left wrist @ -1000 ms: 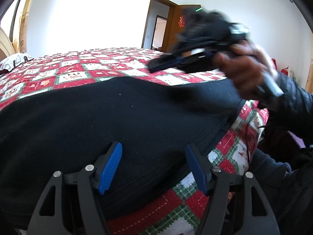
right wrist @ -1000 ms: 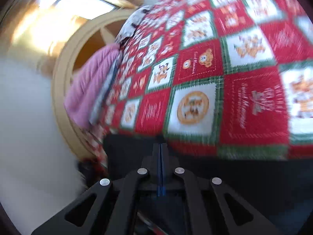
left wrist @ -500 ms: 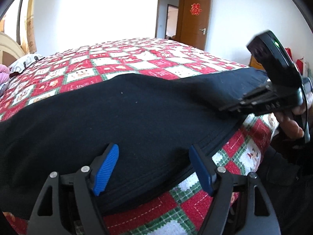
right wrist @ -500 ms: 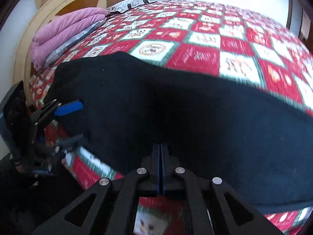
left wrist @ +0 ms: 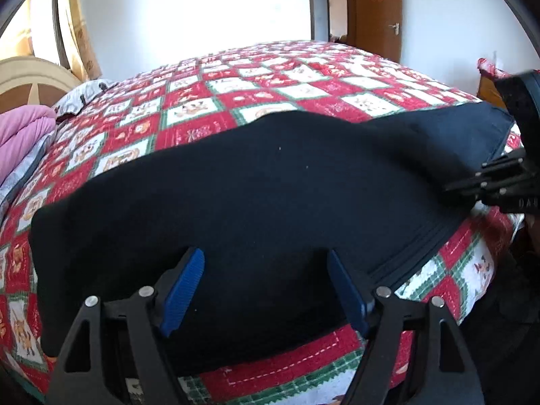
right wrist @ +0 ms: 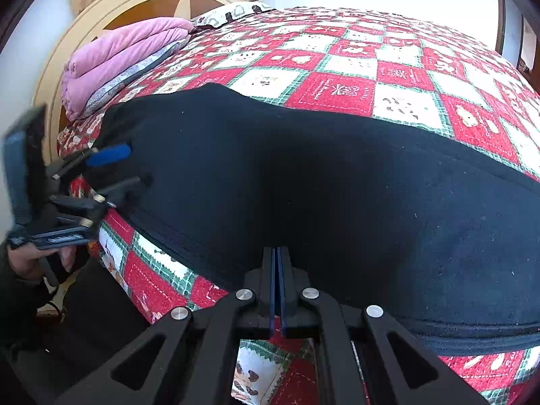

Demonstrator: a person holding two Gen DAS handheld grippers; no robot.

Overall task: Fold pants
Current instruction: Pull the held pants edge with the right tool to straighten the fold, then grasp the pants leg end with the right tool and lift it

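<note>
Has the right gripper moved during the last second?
Yes. In the left wrist view the right gripper has come down from in front of the door to the black pants near the bed's edge.

Bed covered w/ a quilt (left wrist: 270,77), red, white & green checks w/ small printed figures in the squares. At the head end, a cream-and-brown curved headboard (right wrist: 135,0). A pink blanket (right wrist: 125,54), folded, lies on the quilt next to the headboard, w/ a grey layer under it. Patterned pillow (right wrist: 233,11) just beyond it. White wall (left wrist: 189,10) behind the bed. Brown wooden door (left wrist: 374,10) stands open, red paper ornament on it. Yellowish curtain (left wrist: 79,30) by the window.
</note>
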